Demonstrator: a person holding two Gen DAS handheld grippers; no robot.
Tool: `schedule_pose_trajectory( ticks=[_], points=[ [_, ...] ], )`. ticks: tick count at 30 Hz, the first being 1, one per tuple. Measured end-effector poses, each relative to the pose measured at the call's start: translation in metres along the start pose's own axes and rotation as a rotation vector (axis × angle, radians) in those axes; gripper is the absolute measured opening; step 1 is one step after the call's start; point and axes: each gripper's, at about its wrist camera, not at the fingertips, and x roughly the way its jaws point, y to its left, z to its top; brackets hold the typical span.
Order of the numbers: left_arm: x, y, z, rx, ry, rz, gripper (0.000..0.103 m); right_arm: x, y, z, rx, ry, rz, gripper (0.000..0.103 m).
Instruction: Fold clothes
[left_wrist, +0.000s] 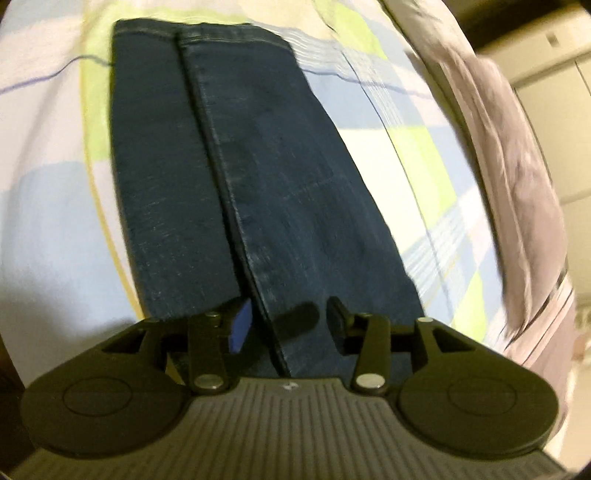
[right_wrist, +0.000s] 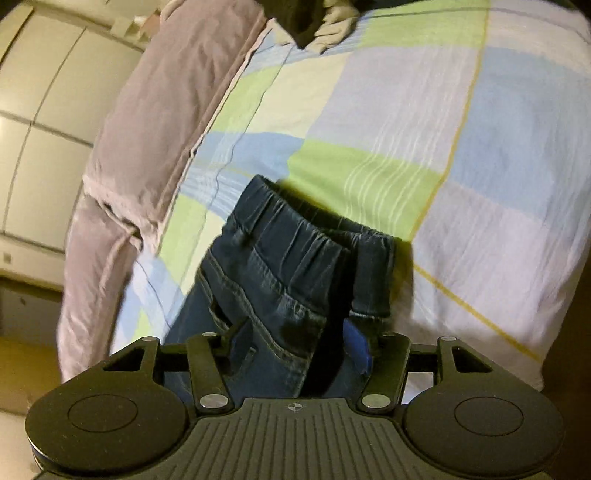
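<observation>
On the checked green, blue and white bedsheet (left_wrist: 424, 155), near its edge by the crumpled grey-pink quilt (right_wrist: 166, 92), dark blue denim jeans (left_wrist: 229, 166) lie with 2 legs stacked, 1 lengthwise fold done, cross folds left; left gripper (left_wrist: 290, 317) and right gripper (right_wrist: 295, 350) both apart, holding nothing.

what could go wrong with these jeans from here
1. The jeans lie with one leg overlapping the other unevenly, so folding now may lock in a crooked stack.
2. The right gripper is open around the bunched waistband; closing may catch only one layer.
3. The grey blanket lies near and could snag.
</observation>
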Motion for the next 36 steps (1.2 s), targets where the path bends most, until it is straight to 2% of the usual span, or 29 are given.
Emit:
schedule_pose_trajectory(
  ticks=[6, 8, 9, 10, 12, 15, 17, 19, 22, 24, 27, 30, 34, 35, 36],
  points=[
    [0.006, -0.001, 0.003, 0.028, -0.01, -0.015, 0.036, -0.007, -0.01, 0.014, 0.042, -0.028, 0.055, 0.058],
    [0.009, -0.002, 0.006, 0.043, -0.012, -0.017, 0.025, -0.001, -0.008, 0.016, 0.035, -0.027, 0.057, 0.058],
    [0.01, -0.002, 0.007, 0.053, -0.012, -0.016, 0.007, 0.001, -0.007, 0.017, 0.021, -0.024, 0.04, 0.043],
    [0.009, -0.002, 0.009, 0.062, -0.012, -0.026, 0.004, 0.006, -0.004, 0.018, -0.006, -0.014, -0.001, 0.025],
    [-0.004, -0.008, 0.01, 0.11, -0.06, -0.067, 0.002, 0.002, 0.005, 0.02, -0.071, -0.006, -0.044, 0.017],
    [-0.037, -0.023, 0.01, 0.278, -0.147, -0.134, 0.002, -0.015, 0.023, 0.028, -0.17, -0.041, 0.009, 0.016],
    [-0.055, -0.023, 0.006, 0.374, -0.167, -0.138, 0.002, -0.031, 0.025, 0.035, -0.179, -0.062, 0.048, 0.016],
    [-0.055, -0.014, -0.001, 0.445, -0.143, -0.082, 0.002, -0.035, 0.02, 0.036, -0.204, -0.046, 0.027, 0.016],
    [-0.039, 0.008, -0.011, 0.44, -0.096, -0.007, 0.002, -0.022, 0.007, 0.032, -0.225, 0.01, -0.063, 0.016],
    [-0.036, 0.013, -0.016, 0.426, -0.112, -0.008, 0.002, -0.019, 0.001, 0.029, -0.22, 0.007, -0.074, 0.016],
    [-0.039, 0.018, -0.02, 0.414, -0.135, -0.031, 0.002, -0.025, -0.002, 0.028, -0.203, -0.026, -0.022, 0.016],
    [-0.035, 0.023, -0.023, 0.438, -0.137, -0.013, 0.002, -0.025, -0.006, 0.023, -0.242, -0.006, -0.07, 0.016],
    [-0.022, 0.018, -0.028, 0.509, -0.086, 0.068, 0.006, -0.014, -0.001, 0.015, -0.304, 0.019, -0.17, 0.02],
    [-0.024, 0.016, -0.025, 0.501, -0.08, 0.058, 0.008, -0.014, 0.005, 0.015, -0.328, 0.019, -0.208, 0.038],
    [-0.028, 0.017, -0.021, 0.481, -0.081, 0.043, 0.016, -0.014, 0.012, 0.015, -0.354, 0.019, -0.251, 0.059]
  ],
)
